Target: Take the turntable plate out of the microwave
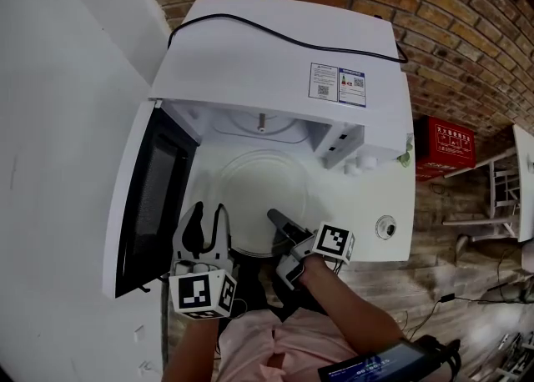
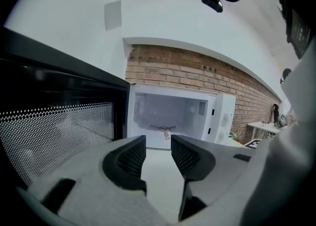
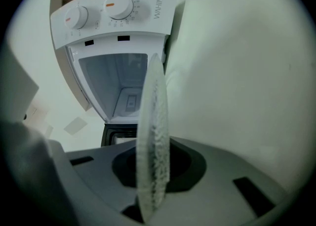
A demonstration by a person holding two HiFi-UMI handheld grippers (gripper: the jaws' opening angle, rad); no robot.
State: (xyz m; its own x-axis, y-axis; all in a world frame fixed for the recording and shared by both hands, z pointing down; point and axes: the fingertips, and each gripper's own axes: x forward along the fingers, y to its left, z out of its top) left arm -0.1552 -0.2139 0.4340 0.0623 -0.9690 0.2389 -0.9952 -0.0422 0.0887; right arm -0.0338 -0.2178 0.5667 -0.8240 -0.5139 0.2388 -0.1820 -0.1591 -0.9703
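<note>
Turntable plate (image 1: pixel 260 190): a clear glass disc, sitting outside the white microwave (image 1: pixel 275 55), just before its open cavity and over the white table (image 1: pixel 394 201), with the door (image 1: pixel 154 197) swinging wide at the left. Right gripper (image 1: pixel 278 222) is clenching the plate's near rim, the glass showing edge-on between its jaws in the right gripper view. Left gripper (image 1: pixel 207 220) is hovering just beside the plate, jaws parted and gripping nothing, pointing toward the cavity.
</note>
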